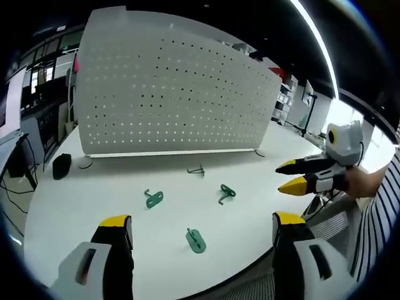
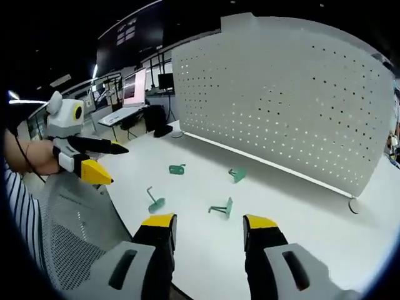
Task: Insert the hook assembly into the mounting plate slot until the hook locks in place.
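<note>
Your left gripper (image 1: 203, 232) hangs above the white table (image 1: 75, 206) with its yellow-tipped jaws spread wide and nothing between them; your right gripper (image 2: 206, 226) is just as wide apart and just as empty.

Four green hook pieces lie loose on the table. Going left to right in the left gripper view: one hook with a bent grey wire (image 1: 153, 198), a flat oval plate piece (image 1: 195, 240) nearest the jaws, a thin wire hook (image 1: 197, 170) farther back, and another green hook (image 1: 226, 193).

Behind them a white pegboard (image 1: 175, 87) stands upright along the table's far side — none of the hooks touches it. A dark object (image 1: 61, 165) sits at the left of the table. The path from the hooks to the board is open.
</note>
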Action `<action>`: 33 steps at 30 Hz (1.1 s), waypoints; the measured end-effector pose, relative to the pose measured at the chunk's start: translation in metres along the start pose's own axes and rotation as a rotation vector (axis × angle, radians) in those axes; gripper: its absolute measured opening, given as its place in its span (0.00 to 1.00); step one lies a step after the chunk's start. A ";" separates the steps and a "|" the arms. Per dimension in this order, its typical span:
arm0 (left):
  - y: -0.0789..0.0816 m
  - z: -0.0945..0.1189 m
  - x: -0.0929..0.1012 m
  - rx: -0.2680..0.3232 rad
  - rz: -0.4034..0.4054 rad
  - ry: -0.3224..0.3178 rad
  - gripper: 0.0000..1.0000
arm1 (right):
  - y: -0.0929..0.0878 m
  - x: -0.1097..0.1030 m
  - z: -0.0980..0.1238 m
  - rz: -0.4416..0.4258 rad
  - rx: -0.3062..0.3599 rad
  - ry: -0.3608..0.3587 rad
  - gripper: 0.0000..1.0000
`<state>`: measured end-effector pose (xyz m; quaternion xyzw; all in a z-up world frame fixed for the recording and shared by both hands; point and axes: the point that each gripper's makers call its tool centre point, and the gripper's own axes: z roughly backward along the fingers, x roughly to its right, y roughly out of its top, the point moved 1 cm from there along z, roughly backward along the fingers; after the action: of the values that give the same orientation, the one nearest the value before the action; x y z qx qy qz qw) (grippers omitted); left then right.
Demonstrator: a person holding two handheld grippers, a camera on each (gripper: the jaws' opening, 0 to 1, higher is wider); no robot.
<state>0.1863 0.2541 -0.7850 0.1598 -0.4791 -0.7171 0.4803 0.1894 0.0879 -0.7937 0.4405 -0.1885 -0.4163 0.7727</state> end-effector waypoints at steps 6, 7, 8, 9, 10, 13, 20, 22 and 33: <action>-0.004 -0.002 0.000 -0.024 -0.007 -0.003 0.95 | 0.002 -0.029 -0.024 0.026 -0.035 0.096 0.34; -0.005 -0.002 0.000 -0.030 -0.007 -0.007 0.95 | 0.002 -0.032 -0.027 0.027 -0.040 0.107 0.33; -0.006 -0.002 0.001 -0.033 -0.007 -0.009 0.95 | 0.001 -0.036 -0.030 0.029 -0.047 0.119 0.33; -0.006 -0.002 0.001 -0.037 -0.006 -0.009 0.96 | 0.001 -0.039 -0.033 0.028 -0.054 0.130 0.33; -0.006 -0.002 0.001 -0.037 -0.005 -0.010 0.96 | 0.001 -0.043 -0.037 0.029 -0.057 0.141 0.33; -0.007 -0.002 -0.001 -0.044 -0.004 -0.007 0.96 | 0.000 -0.053 -0.047 0.042 -0.074 0.175 0.32; -0.009 -0.002 -0.001 -0.051 -0.015 -0.002 0.94 | 0.001 -0.069 -0.068 0.060 -0.114 0.228 0.27; -0.009 -0.002 -0.001 -0.052 -0.015 -0.001 0.94 | 0.001 -0.073 -0.075 0.065 -0.123 0.241 0.26; -0.013 -0.001 -0.005 -0.086 -0.038 0.014 0.86 | -0.006 -0.092 -0.100 0.096 -0.196 0.306 0.20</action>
<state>0.1825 0.2592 -0.7981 0.1529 -0.4415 -0.7448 0.4764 0.1982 0.2134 -0.8460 0.4119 -0.0479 -0.3235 0.8505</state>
